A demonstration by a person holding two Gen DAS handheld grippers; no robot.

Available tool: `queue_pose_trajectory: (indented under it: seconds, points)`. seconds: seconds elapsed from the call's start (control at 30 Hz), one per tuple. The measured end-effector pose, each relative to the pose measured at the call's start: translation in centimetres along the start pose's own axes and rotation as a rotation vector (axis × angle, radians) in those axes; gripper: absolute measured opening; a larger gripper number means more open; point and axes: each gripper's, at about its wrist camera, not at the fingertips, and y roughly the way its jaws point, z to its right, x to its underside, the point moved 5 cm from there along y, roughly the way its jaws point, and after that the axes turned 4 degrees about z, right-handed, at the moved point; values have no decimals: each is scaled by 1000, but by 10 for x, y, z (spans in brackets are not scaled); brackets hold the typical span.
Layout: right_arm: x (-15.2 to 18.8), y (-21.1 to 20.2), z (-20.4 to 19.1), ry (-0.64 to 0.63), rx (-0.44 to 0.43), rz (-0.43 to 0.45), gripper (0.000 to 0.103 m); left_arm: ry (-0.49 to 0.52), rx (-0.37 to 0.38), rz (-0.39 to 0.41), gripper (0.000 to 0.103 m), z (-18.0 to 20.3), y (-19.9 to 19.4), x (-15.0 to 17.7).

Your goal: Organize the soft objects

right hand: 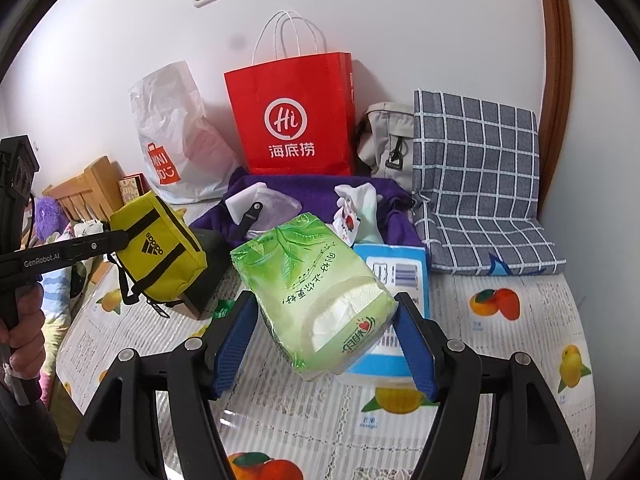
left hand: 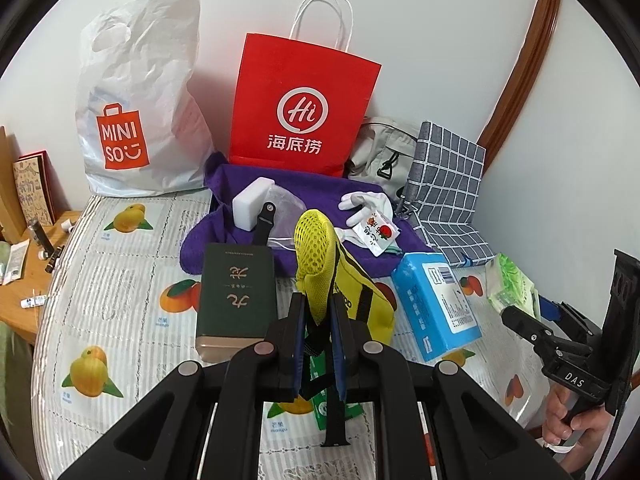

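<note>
Green box [left hand: 236,300], blue box [left hand: 438,304], red bag [left hand: 304,104]

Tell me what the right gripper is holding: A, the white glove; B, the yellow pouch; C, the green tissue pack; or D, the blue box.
C: the right gripper has its blue pads on both sides of the green tissue pack, lifted above the blue box, while the yellow pouch is in the left gripper.
</note>
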Motion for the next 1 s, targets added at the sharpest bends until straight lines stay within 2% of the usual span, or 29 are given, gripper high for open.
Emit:
queue_pose_trajectory:
  seconds: [0.57,1.0]
  points:
    - [-20,26,2,-27,-6,5,68,18,-8,-11,12,-4,24,-18]
    - [-35,61,0,-40,-30,-10,68,37,-7,-24,12,-3,51,-34]
